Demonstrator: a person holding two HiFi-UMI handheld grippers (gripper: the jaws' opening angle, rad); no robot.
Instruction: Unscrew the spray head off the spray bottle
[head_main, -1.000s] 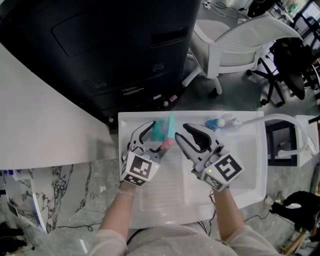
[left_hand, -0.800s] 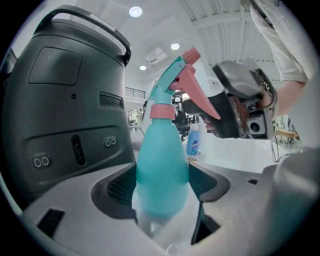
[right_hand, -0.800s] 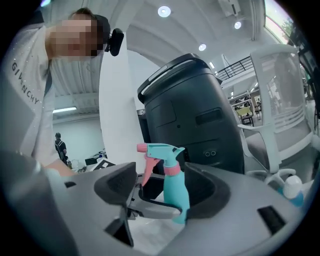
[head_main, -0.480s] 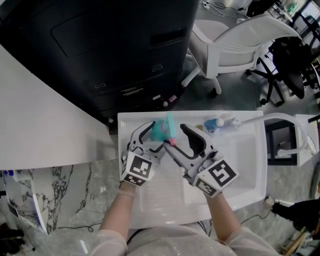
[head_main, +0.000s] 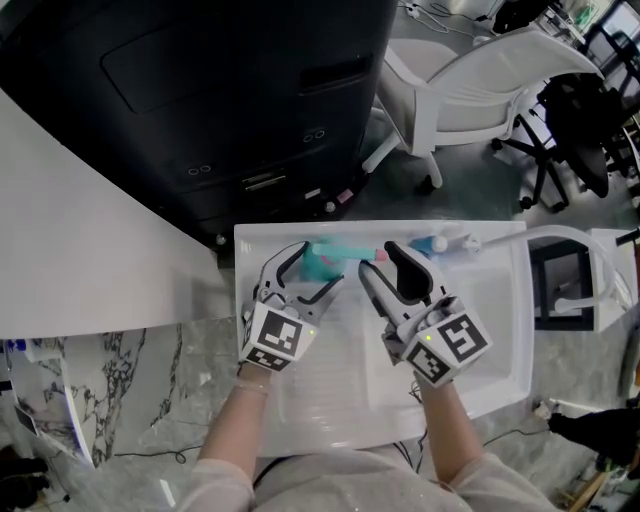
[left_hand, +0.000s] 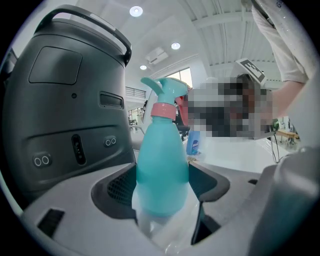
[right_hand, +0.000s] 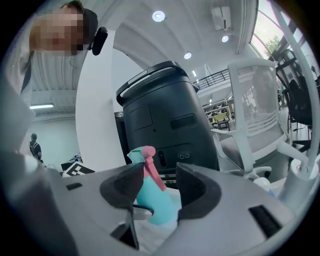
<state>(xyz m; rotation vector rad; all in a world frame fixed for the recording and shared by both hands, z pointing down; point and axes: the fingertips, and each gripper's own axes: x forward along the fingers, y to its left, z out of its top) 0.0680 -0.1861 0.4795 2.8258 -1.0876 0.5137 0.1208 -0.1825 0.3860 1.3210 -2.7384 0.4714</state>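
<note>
Spray bottle (head_main: 325, 258), upper centre of the head view over white tray (head_main: 490, 330): body clamped in left claw (head_main: 312, 272), long axis crosswise, spray head (head_main: 372, 254) pointing frame-right between nearer right claw (head_main: 381, 260)'s half-parted jaws, just been closing, not yet pinching.

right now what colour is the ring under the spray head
Pink ring; clearest in the left gripper view.
</note>
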